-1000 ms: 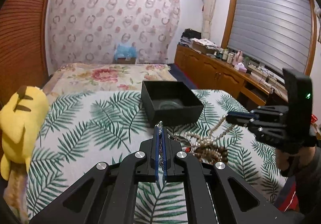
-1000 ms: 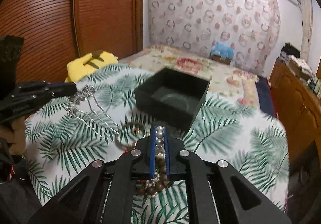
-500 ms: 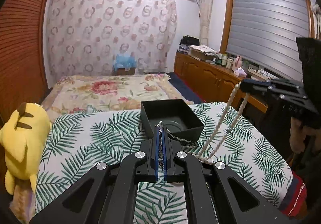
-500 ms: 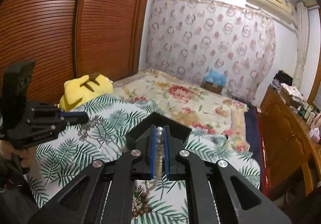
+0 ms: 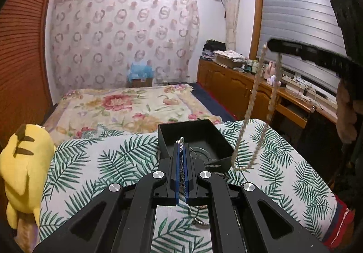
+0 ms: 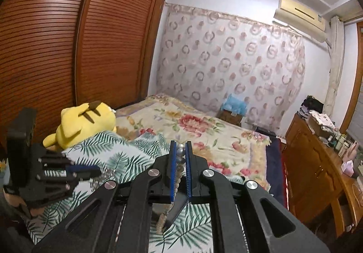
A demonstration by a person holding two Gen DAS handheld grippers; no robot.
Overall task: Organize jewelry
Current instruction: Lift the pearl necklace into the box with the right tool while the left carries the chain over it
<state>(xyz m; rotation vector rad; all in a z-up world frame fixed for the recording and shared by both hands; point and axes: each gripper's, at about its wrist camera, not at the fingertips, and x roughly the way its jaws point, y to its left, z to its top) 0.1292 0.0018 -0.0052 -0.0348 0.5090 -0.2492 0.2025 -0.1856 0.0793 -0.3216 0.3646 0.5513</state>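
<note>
Nearest the lens, the left gripper (image 5: 181, 151) is pinched tight on a thin silver chain (image 5: 181, 162). Its upper end pokes out at the fingertips over the near wall of the black jewelry box (image 5: 195, 141), and its lower part hangs under the gripper above the palm-leaf cloth (image 5: 102, 166).

To the right of the box, the right gripper (image 6: 180, 151) is clamped narrowly on a pearl necklace (image 5: 254, 116). The strand hangs as a long double loop whose bottom lies just beside the box's right front corner, seemingly still touching the cloth.

Since the box is open and shallow, each piece should probably be lowered in from above, one at a time, so the strands do not tangle. The pearl loop likely needs more height before it crosses the box's wall, or it may drag on the rim. It would be wise to let go only once most of the strand has pooled inside.

Beyond the box lies a floral bedspread (image 5: 127, 105), and a yellow plush toy (image 5: 22, 162) sits far to its left.
</note>
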